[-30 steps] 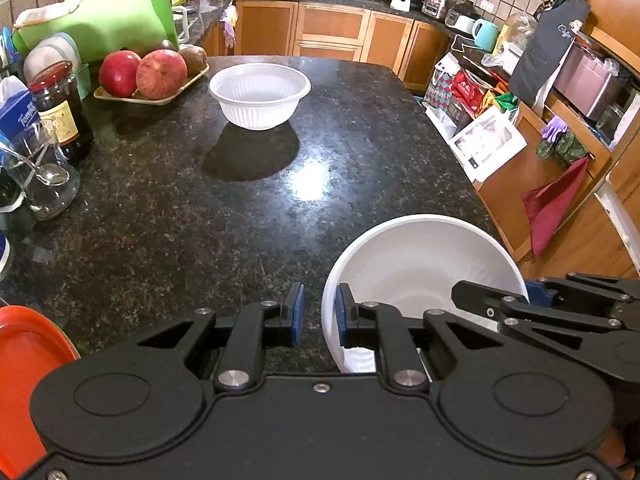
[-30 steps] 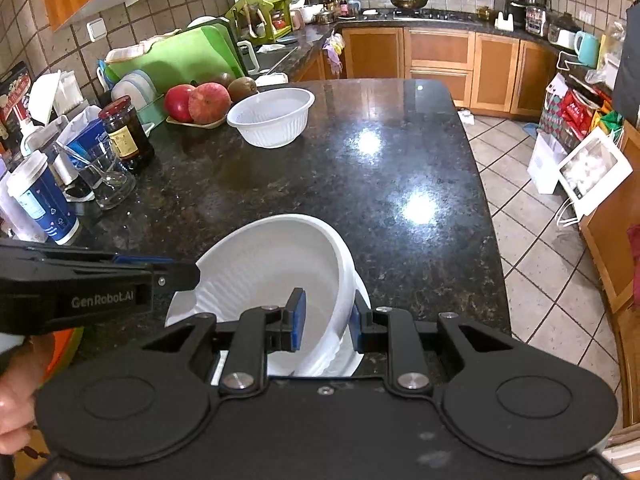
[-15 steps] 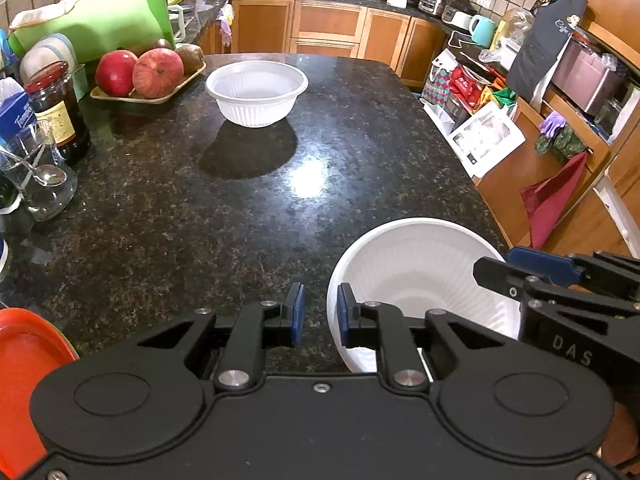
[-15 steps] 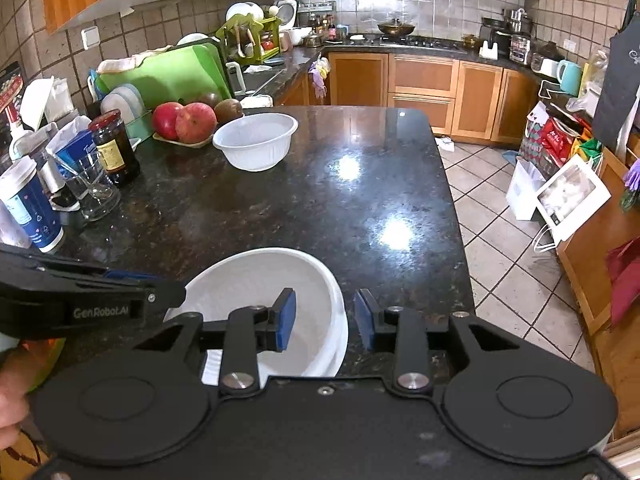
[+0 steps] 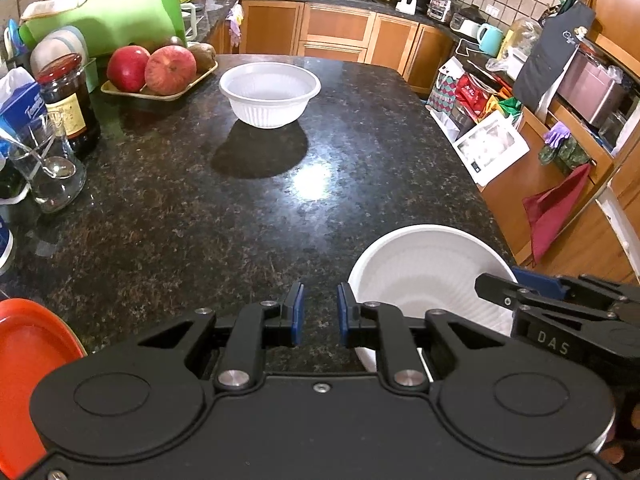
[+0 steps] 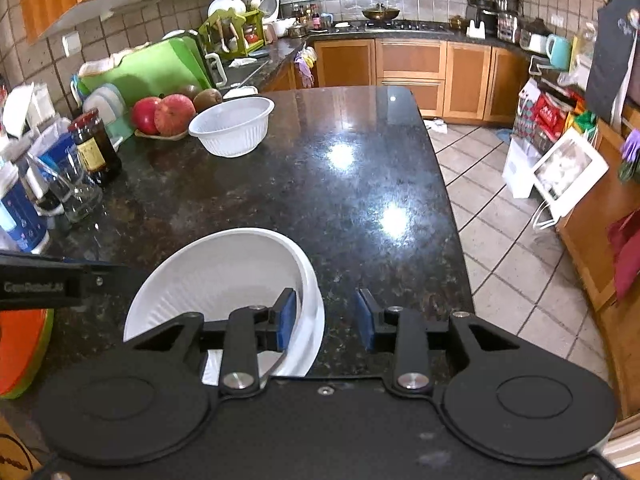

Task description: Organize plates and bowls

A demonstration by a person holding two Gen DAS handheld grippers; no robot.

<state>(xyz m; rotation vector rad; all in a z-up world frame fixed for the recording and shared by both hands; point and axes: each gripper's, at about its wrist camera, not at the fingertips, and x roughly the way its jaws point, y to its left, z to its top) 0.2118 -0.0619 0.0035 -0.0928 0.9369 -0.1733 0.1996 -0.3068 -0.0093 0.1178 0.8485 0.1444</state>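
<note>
A white ribbed bowl point(image 5: 424, 276) rests nested in another white bowl at the near edge of the dark granite counter point(image 5: 240, 208); it also shows in the right wrist view point(image 6: 224, 276). My right gripper point(image 6: 326, 318) is open, its left finger inside the bowl's right rim, not gripping. My left gripper point(image 5: 319, 312) is open a little and empty, just left of the bowls. A second white bowl point(image 5: 270, 92) stands far back on the counter, also seen in the right wrist view point(image 6: 232, 124). An orange plate point(image 5: 28, 376) lies at the near left.
A tray of apples point(image 5: 152, 72), a dark jar point(image 5: 70, 96), a glass with a spoon point(image 5: 48, 168) and a green cutting board point(image 5: 108, 20) line the counter's left side. The counter's right edge drops to a tiled floor point(image 6: 512, 248) with bags and cabinets.
My right gripper has opened and let go of the near bowl's rim, and has pulled back and up. My left gripper has barely moved.
</note>
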